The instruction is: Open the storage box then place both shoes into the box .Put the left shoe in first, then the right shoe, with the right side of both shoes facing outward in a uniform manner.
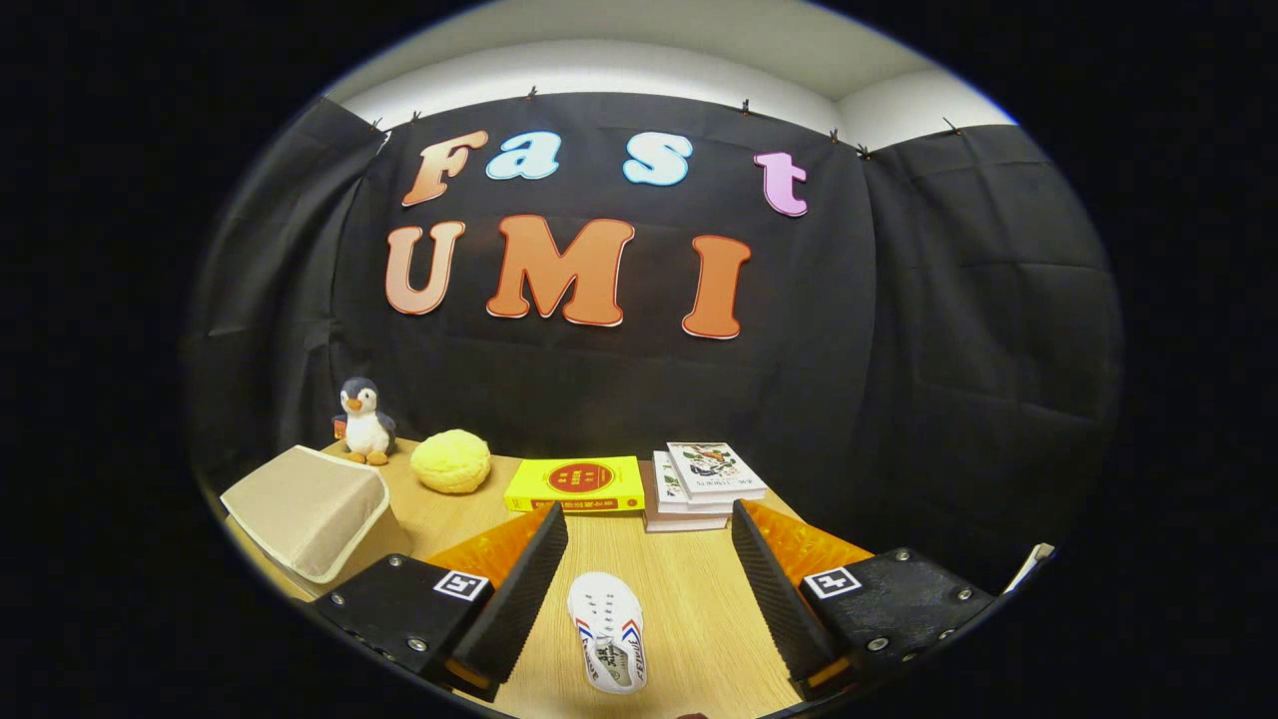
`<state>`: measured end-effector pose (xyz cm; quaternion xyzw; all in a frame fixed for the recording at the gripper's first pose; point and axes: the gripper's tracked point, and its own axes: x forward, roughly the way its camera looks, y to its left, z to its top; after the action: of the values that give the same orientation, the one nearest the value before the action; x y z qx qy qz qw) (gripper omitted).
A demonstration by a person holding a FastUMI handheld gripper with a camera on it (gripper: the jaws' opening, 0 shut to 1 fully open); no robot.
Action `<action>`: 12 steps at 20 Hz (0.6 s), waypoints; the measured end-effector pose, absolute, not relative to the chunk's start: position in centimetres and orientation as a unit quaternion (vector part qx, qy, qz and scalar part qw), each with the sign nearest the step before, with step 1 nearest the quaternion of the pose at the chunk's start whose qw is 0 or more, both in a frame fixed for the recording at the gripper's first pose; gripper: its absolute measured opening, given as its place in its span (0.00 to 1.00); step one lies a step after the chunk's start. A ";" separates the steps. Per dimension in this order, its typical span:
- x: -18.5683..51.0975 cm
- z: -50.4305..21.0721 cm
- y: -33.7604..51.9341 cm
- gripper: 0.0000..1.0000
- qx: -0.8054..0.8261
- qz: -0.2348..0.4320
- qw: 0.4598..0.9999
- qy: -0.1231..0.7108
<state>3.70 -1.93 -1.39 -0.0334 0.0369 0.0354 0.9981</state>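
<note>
A white shoe [607, 631] with red and blue side stripes lies on the wooden table [689, 599], its toe pointing away from me. It sits between my two fingers, closer to the left one, and touches neither. My gripper [649, 524] is open wide and held above the table. A beige fabric storage box [310, 509] stands to the left of my left finger, its lid down.
Along the back of the table stand a plush penguin [363, 421], a round yellow cushion [451, 460], a yellow book [577, 484] and a small stack of books [704, 486]. The table's right edge runs just beyond my right finger.
</note>
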 end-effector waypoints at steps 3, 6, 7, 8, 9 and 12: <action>4.4 -1.3 -1.9 0.99 -0.037 0.044 0.998 0.039; 5.1 -1.4 -1.2 0.99 -0.035 0.061 0.997 0.041; 5.2 -1.6 -0.8 0.99 -0.034 0.066 0.996 0.043; 5.5 -1.8 -0.5 0.99 -0.033 0.071 0.996 0.045; 5.6 -1.9 -0.2 0.99 -0.030 0.076 0.995 0.048; 5.9 -2.5 0.8 0.99 -0.018 0.093 0.994 0.055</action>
<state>5.86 0.76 -2.53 -0.0177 0.0552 0.0928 0.9940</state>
